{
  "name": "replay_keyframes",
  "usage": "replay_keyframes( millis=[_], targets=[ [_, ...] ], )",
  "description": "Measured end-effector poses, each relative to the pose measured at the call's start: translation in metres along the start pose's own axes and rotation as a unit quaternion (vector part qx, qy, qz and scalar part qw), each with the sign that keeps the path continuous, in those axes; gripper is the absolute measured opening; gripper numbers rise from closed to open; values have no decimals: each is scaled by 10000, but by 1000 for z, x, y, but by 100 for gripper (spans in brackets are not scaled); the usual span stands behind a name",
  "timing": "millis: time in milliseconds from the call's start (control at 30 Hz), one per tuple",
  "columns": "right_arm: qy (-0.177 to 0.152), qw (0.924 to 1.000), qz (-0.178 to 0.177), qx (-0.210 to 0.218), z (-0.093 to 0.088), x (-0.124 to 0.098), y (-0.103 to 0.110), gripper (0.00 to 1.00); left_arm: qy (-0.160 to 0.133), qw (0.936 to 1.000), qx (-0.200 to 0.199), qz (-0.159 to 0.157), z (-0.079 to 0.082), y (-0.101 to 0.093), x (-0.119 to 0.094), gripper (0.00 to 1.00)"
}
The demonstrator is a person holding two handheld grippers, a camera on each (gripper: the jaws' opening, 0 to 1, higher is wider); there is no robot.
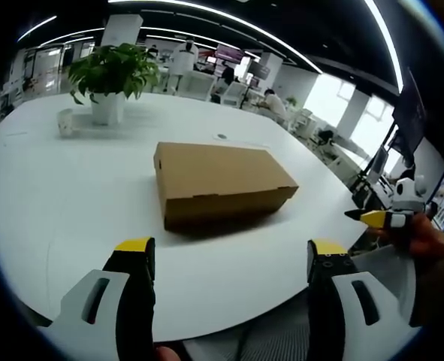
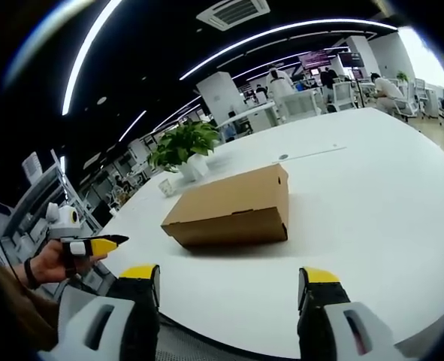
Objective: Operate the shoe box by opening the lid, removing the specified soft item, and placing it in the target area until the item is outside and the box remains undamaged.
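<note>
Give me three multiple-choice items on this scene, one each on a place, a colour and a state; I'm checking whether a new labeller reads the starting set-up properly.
1. Where does the potted plant stand?
A. On the white table, beyond the shoe box
B. On top of the box
C. On the floor

2. What colour are the gripper fingertips?
A. Red
B. Yellow
C. Green

3. What state is the shoe box's lid in?
A. Lifted off
B. Propped half open
C. Closed

Answers:
1 A, the plant stands on the tabletop behind the box.
2 B, yellow tips cap both dark jaws.
3 C, the lid lies flat on the box, with the left gripper and the right gripper open, short of it.
</note>
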State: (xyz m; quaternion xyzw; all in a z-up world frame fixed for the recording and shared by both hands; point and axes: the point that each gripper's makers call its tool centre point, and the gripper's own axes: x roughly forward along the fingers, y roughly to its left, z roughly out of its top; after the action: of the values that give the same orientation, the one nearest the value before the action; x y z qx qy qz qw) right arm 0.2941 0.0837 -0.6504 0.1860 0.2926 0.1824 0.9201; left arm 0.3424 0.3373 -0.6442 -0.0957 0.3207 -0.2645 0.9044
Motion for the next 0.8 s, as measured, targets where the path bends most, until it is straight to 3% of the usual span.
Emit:
replay_keyframes(
  millis=[467, 800],
  targets=[
    [55, 10000, 18, 15, -1, 4, -2, 72, 37, 10000, -36, 47, -5, 5, -1, 82],
    [74, 9999, 80, -50, 16, 22, -8, 68, 97, 9999, -28, 89, -7, 12, 6, 81]
  ],
)
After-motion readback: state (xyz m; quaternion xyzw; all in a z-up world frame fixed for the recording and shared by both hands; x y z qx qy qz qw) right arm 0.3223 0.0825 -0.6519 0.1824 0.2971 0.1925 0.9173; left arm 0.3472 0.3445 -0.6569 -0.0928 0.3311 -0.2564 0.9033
